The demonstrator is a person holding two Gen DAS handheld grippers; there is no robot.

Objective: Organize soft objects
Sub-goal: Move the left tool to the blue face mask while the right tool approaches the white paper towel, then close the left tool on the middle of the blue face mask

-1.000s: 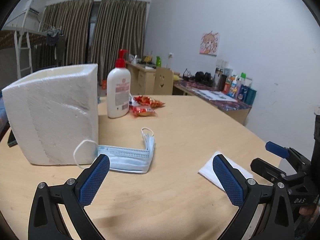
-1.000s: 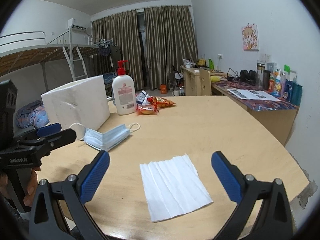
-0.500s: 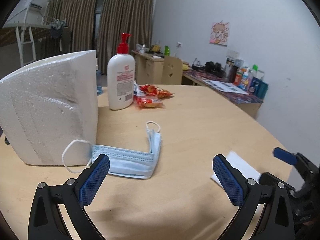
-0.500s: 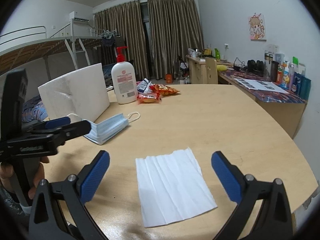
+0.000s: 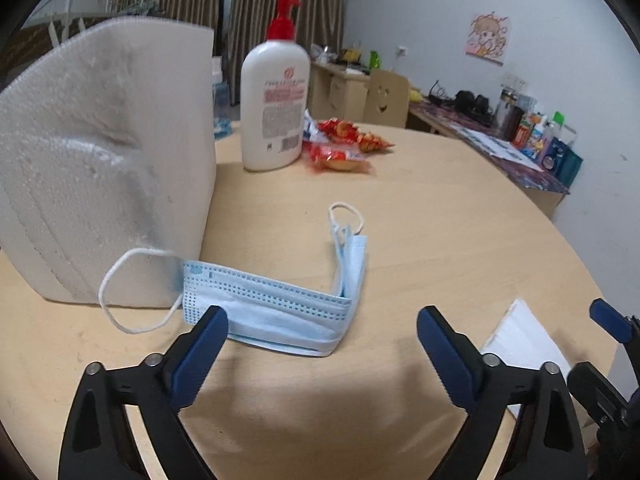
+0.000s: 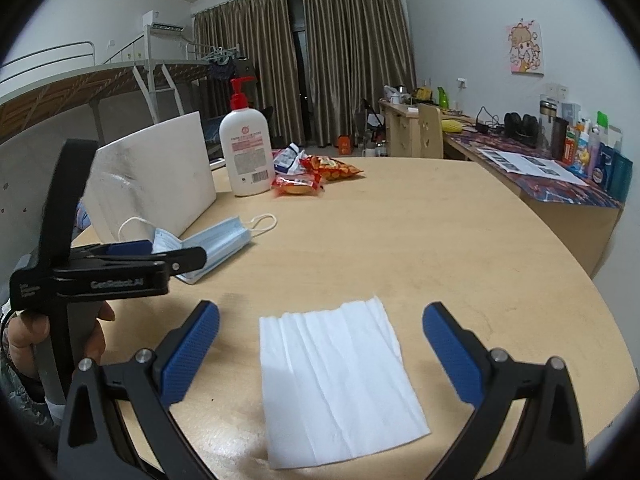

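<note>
Between the spread blue pads of the left tongs (image 5: 322,344) lies a folded blue face mask (image 5: 280,300), just ahead of the tips on the pale wooden surface (image 5: 440,232); the left pad sits almost at the mask's near edge, though contact cannot be told. One white ear loop (image 5: 128,292) curls toward a white foam block (image 5: 108,160) that stands upright just behind the mask, and the other loop (image 5: 346,216) points away toward the far side. The right tongs (image 6: 320,344) are also spread wide and hold nothing; a flat white tissue (image 6: 336,380) lies on the surface between their pads, creased lengthwise and near the surface's front edge. From the right wrist view the left tongs (image 6: 176,258) show side-on, low over the mask (image 6: 218,242), with the holding hand (image 6: 40,332) below them. Beyond the foam block stands a white pump bottle (image 5: 276,108) with a red top, and just beside it lie red snack packets (image 5: 340,148). Along the far wall a desk (image 6: 560,184) carries papers, bottles and other small items, with brown curtains (image 6: 320,60) behind.
</note>
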